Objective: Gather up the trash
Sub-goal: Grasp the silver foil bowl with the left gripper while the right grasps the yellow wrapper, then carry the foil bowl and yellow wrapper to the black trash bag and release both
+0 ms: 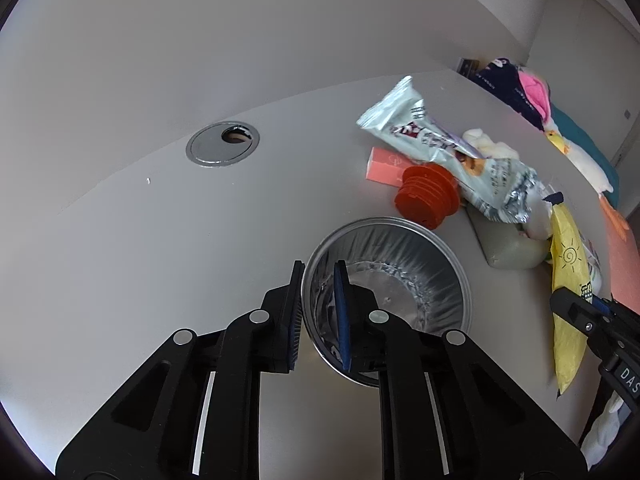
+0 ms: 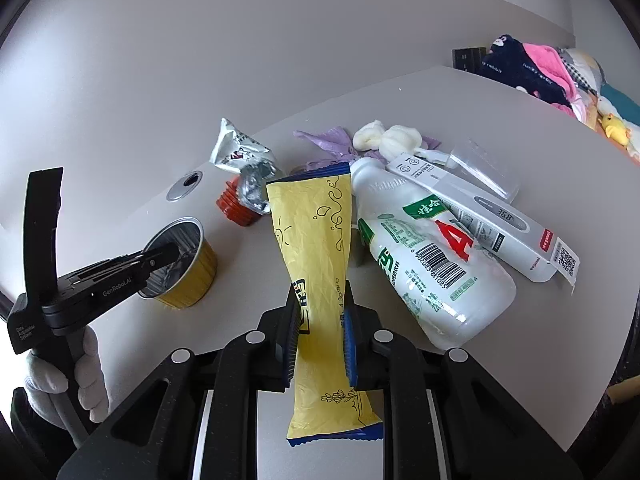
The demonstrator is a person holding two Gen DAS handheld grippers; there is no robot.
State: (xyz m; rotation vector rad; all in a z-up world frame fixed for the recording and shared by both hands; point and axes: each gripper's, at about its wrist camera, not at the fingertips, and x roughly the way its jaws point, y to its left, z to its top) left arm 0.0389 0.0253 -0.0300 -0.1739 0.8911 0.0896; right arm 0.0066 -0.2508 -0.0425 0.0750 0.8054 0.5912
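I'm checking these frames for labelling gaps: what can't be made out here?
- Left wrist view: the pink box is partly covered by the orange ribbed cap and the silver wrapper.
- Right wrist view: the purple bag lies mostly behind the white bottle.
- Left wrist view: the yellow wrapper's print is too small to read.

The foil cup (image 2: 182,264) is set on the table (image 2: 120,320) toward its left edge, with the ribbed cap (image 2: 236,210) just behind it. Nearer the back edge (beyond the cap) the crumpled packet (image 2: 240,152) is found. The bottle (image 2: 424,264) is laid to the right, the thermometer box (image 2: 492,220) resting against its far side.
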